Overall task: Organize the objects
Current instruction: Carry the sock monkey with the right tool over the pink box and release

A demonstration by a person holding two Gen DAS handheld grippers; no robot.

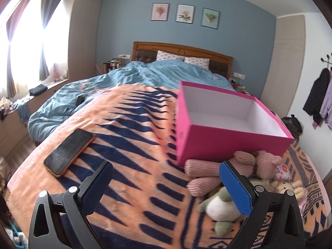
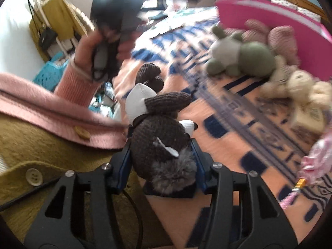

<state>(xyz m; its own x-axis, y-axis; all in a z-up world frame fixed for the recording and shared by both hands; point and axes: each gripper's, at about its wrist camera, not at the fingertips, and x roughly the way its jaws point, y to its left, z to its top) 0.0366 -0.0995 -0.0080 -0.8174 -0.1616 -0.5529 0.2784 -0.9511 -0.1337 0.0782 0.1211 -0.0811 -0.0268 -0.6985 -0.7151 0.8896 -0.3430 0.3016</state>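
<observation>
A black phone in an orange case (image 1: 67,152) lies on the orange-and-navy patterned blanket (image 1: 132,137), well apart from everything else on it. A rumpled blue duvet (image 1: 124,78) covers the bed up to two patterned pillows (image 1: 182,59) at the wooden headboard (image 1: 182,50). Three framed botanical prints (image 1: 184,13) hang on the blue wall. Jackets (image 1: 319,97) hang at right.

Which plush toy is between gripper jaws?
The dark brown knitted plush, between the right gripper pads. The green, pink and cream ones lie loose by the pink box.
</observation>
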